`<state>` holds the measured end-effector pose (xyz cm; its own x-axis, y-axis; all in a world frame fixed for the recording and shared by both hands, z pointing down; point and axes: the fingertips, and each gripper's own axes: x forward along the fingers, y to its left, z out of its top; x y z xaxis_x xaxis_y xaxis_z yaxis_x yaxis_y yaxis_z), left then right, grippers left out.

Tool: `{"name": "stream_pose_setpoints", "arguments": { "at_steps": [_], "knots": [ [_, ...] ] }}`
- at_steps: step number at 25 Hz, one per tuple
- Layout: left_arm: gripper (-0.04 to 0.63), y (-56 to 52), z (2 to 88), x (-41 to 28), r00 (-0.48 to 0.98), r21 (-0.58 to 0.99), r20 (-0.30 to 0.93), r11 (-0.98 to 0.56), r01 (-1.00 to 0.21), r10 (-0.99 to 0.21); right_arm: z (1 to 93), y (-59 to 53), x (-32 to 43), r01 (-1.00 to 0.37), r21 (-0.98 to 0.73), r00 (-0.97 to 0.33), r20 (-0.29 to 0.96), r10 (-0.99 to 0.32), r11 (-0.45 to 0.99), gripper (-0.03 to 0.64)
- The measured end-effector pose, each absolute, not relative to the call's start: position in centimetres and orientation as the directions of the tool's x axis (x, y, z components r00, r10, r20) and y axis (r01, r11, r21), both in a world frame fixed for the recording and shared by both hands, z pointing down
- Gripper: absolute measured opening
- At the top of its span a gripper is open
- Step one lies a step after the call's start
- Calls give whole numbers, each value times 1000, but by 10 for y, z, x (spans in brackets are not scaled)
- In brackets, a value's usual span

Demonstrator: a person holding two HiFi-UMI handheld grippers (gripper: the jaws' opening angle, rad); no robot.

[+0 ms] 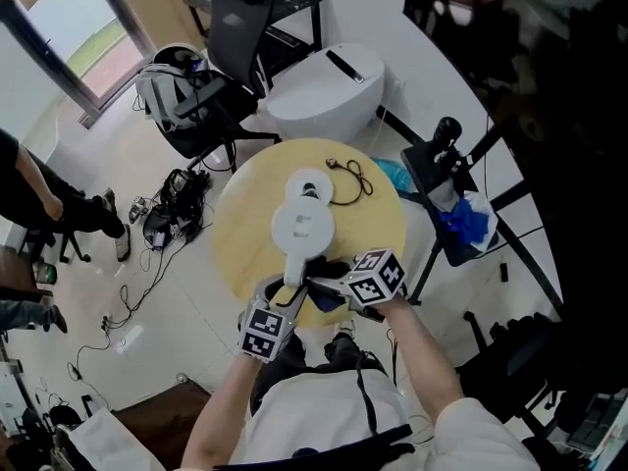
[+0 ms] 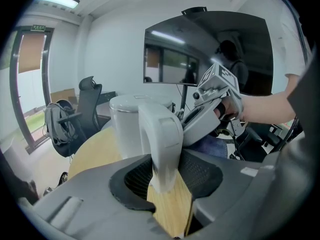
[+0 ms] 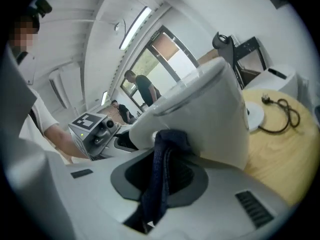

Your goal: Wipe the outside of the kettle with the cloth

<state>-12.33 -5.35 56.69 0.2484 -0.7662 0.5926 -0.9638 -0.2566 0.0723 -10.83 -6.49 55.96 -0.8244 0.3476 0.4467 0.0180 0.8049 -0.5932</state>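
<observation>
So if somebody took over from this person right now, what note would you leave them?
Left gripper: jaws closed on the handle, steadying the white kettle at the round table.
Right gripper: jaws closed on the dark blue cloth, which lies against the kettle's side near the handle.
The kettle is off its base, which sits behind it with the cord.
Done: wiping looks under way; how much is already clean cannot be told.
Left: probably work the cloth round the rest of the outside.

My left tool (image 1: 290,290) and right tool (image 1: 322,285) are grey, black-padded, each bearing a black-and-white marker cube (image 1: 378,275); my shirt (image 1: 324,415) seems white.
</observation>
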Motion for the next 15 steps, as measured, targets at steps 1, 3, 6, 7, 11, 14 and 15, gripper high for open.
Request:
{"name": "stream_pose_setpoints", "arguments": {
  "at_steps": [1, 3, 6, 7, 11, 14, 15],
  "knots": [
    [163, -54, 567, -123, 247, 68, 594, -259, -964, -765, 558, -67, -107, -1, -549, -819, 481, 315, 836, 63],
    [163, -55, 568, -123, 242, 56, 599, -261, -964, -764, 550, -71, -103, -31, -459, -807, 535, 249, 888, 63],
    [163, -55, 569, -123, 233, 43, 605, -260, -965, -762, 518, -73, -103, -12, -385, -824, 527, 209, 923, 63],
    [163, -56, 569, -123, 233, 43, 605, -261, -964, -761, 504, -72, -104, 6, -384, -838, 501, 214, 923, 63],
    [163, -56, 568, -124, 234, 48, 603, -258, -965, -763, 447, -76, -116, 75, -453, -910, 334, 247, 889, 63],
    [167, -56, 568, -126, 210, 30, 600, -240, -970, -772, 421, -88, -111, 94, -494, -939, 245, 242, 864, 63],
    [169, -56, 568, -127, 197, 20, 597, -231, -973, -778, 415, -92, -105, 96, -508, -946, 220, 237, 856, 63]
  ]
}}
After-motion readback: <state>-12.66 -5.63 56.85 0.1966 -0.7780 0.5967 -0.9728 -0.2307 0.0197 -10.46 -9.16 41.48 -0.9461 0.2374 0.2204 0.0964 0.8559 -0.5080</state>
